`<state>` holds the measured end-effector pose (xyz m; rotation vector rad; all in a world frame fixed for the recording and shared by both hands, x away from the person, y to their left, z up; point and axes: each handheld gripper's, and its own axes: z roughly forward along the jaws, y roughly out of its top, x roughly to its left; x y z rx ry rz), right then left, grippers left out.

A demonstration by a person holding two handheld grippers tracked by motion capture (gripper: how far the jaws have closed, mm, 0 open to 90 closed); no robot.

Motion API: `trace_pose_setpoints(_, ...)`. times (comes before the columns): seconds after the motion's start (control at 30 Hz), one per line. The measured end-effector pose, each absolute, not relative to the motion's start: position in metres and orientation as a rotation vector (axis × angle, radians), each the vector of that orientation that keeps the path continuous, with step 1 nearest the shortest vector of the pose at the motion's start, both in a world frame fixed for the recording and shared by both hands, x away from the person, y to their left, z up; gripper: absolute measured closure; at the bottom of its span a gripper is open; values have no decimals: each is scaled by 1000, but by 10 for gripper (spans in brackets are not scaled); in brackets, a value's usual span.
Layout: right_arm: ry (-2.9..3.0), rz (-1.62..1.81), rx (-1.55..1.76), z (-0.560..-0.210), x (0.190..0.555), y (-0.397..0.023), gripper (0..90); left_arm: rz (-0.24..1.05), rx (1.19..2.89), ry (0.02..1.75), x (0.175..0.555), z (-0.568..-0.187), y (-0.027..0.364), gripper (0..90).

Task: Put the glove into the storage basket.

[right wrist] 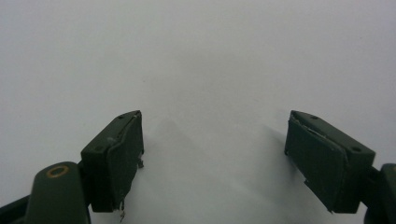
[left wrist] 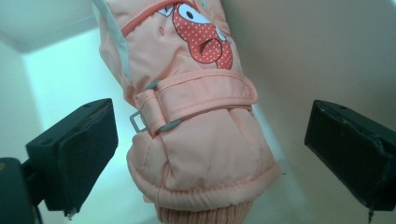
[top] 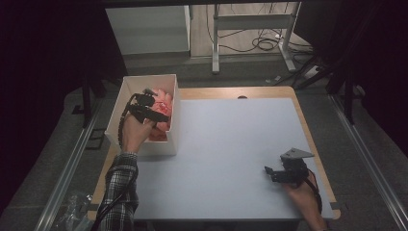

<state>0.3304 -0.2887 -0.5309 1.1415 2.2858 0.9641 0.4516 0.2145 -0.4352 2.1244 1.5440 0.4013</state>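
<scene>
We found the pink mitten [left wrist: 196, 126] lying inside the white box [top: 126, 91]. The left gripper [left wrist: 210, 154] hung over it, jaws spread either side without contact. The right gripper [right wrist: 212, 158], well apart from the box, rested jaws spread above the table [top: 226, 144].

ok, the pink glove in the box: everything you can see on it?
The glove is a padded, peach-pink winter glove of smooth, quilted-looking fabric, with a ribbed knit cuff, a wrist strap through a grey buckle, a pale side panel and a red polka-dot cartoon print. It lies inside the white box, cuff toward the left gripper, whose open jaws flank it without touching.
</scene>
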Motion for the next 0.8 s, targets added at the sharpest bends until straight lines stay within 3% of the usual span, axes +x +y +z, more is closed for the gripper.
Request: trace_pose_setpoints(0.8, 2285, 963, 1140, -531, 330, -289, 199, 490, 2073, 1422, 416, -427, 230, 28)
